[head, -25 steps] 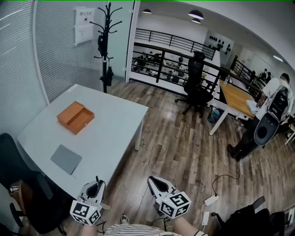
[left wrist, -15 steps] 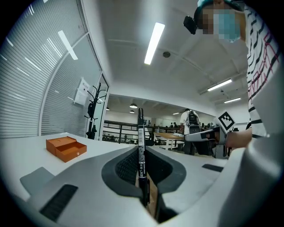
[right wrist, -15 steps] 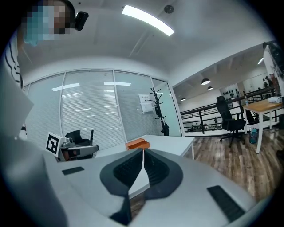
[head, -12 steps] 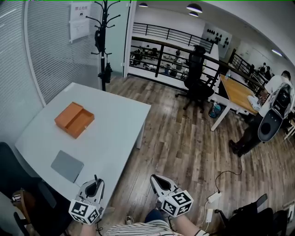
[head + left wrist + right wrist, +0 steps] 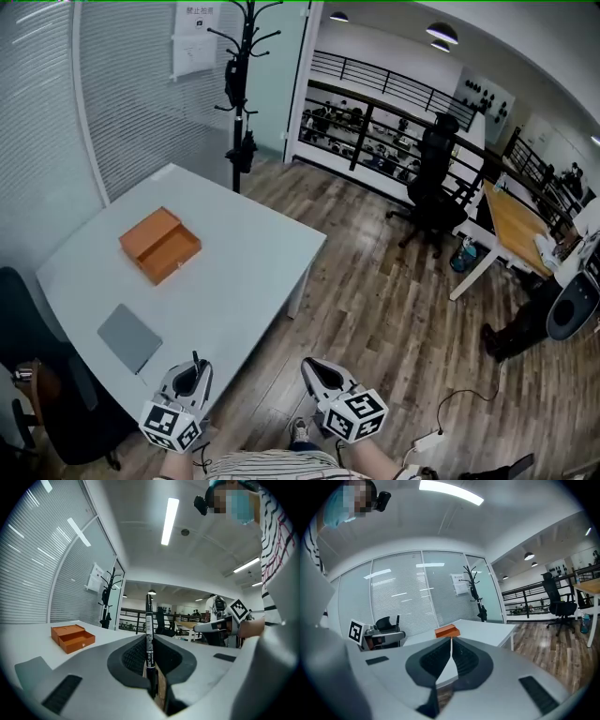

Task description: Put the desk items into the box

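An orange box [image 5: 159,245] with its lid open sits on the white desk [image 5: 234,272]; the left gripper view shows the orange box [image 5: 72,637] at the left, and the right gripper view shows the orange box [image 5: 447,631] just beyond the jaws. My left gripper [image 5: 194,373] is shut on a black marker pen [image 5: 149,639] that stands upright between its jaws. My right gripper [image 5: 316,369] is shut with nothing between its jaws. Both are held low, in front of the desk's near edge.
A grey flat pad [image 5: 130,337] lies on the desk near its front. A dark office chair [image 5: 37,375] stands at the desk's left. A coat stand [image 5: 242,84] rises behind the desk. Wooden floor [image 5: 394,319] spreads to the right, with another desk [image 5: 520,225] and chair [image 5: 433,183] beyond.
The head view has swung a little so the desk and box sit further right in the frame. Both grippers keep their places at the bottom edge.
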`<action>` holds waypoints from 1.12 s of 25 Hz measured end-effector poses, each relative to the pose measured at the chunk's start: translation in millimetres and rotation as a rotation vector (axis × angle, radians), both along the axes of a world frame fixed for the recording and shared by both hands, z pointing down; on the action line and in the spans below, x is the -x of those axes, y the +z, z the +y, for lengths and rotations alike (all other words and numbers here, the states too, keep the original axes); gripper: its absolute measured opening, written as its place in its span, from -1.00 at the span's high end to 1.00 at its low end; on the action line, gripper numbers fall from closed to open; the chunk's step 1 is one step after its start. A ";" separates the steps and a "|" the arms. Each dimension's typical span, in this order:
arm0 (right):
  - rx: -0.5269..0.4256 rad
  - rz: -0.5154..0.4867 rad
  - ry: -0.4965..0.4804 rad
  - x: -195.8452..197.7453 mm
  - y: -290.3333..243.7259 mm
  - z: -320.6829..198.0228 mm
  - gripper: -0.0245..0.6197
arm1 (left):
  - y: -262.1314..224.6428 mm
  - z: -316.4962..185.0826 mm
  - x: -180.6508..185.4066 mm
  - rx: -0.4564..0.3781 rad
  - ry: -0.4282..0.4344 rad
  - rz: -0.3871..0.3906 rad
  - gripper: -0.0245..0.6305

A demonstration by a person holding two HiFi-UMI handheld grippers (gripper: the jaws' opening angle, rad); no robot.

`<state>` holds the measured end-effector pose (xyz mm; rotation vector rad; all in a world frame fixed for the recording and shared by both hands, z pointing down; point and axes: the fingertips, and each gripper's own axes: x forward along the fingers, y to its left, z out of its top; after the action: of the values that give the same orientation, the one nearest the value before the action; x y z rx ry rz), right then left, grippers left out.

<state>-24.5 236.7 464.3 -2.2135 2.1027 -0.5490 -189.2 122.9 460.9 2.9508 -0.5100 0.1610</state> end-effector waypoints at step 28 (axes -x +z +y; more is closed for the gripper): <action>-0.003 -0.036 -0.324 -127.4 14.5 -79.4 0.84 | 7.6 -30.2 -80.7 -0.011 -0.372 -0.043 0.81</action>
<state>102.9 157.3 478.8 -1.8537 2.4555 -0.5940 -108.5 92.7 468.5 2.8027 -1.0530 0.1794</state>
